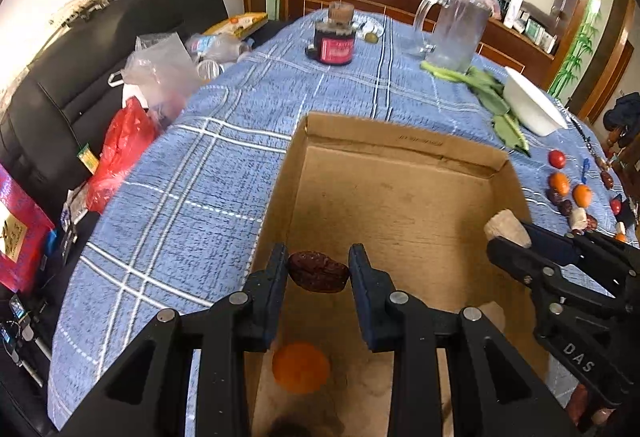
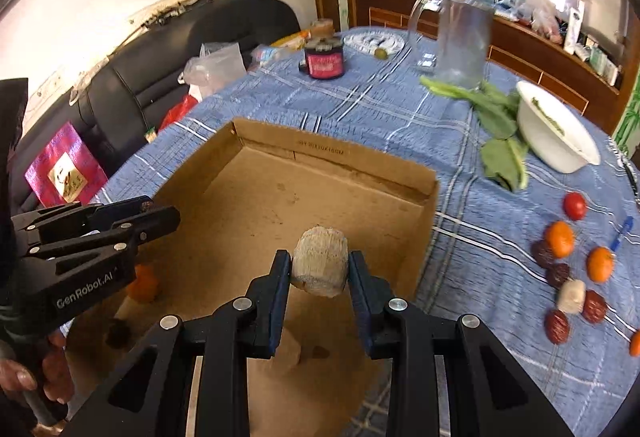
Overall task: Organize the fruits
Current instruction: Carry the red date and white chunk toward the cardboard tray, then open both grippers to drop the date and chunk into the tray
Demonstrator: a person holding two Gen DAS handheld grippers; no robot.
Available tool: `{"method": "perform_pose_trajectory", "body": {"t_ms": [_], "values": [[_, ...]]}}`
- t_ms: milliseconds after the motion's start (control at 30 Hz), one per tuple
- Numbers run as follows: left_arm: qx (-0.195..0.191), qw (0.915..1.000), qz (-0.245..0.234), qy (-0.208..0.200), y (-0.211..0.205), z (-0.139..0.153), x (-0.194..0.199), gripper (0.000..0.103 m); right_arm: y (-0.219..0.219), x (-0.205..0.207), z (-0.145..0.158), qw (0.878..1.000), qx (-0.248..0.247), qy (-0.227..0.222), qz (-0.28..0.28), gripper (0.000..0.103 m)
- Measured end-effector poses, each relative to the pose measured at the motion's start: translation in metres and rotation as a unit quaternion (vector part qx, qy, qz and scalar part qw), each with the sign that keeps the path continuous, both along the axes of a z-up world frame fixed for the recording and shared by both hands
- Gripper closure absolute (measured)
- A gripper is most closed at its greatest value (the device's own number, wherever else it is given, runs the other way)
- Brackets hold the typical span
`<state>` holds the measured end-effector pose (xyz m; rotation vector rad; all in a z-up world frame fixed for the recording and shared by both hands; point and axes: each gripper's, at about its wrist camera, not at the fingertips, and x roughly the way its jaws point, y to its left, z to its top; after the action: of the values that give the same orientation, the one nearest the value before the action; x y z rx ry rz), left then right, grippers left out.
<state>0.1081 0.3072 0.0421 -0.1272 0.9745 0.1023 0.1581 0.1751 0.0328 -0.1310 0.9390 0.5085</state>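
Blue checked tablecloth [image 1: 172, 197] carries a cardboard box [image 1: 400, 141]. A date [image 1: 318, 271] is clamped in the left gripper [image 1: 318, 269] and a pale chunk [image 2: 319, 263] in the right gripper [image 2: 319, 269], both above the box floor. Release is best made low, clear of the orange [image 1: 301, 367]. Walls are low; the far floor is open. Loose fruits [image 2: 568, 269] remain right of the box.

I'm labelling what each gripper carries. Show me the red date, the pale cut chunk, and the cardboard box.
red date [image 1: 318, 271], left wrist view, middle of its wrinkled skin.
pale cut chunk [image 2: 319, 262], right wrist view, centre of its front face.
cardboard box [image 2: 320, 153], right wrist view, far wall.
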Motion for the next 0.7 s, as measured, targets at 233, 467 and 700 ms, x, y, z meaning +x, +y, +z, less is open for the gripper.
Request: {"method": "perform_pose_trajectory", "body": {"t_ms": [233, 467, 700], "values": [[-0.007, 0.9997, -0.002, 0.022, 0.002, -0.017, 0.015, 0.073, 0.011, 0.013, -0.019, 1.0, -0.014, 0.018, 0.01, 0.071], [0.008, 0.9993, -0.005, 0.036, -0.005, -0.025, 0.024, 0.073, 0.013, 0.016, -0.026, 0.999, -0.023, 0.022, 0.013, 0.071], [0.011, 0.999, -0.011, 0.042, -0.011, -0.023, 0.023, 0.061, 0.008, 0.017, -0.026, 0.999, -0.026, 0.029, 0.007, 0.07]]}}
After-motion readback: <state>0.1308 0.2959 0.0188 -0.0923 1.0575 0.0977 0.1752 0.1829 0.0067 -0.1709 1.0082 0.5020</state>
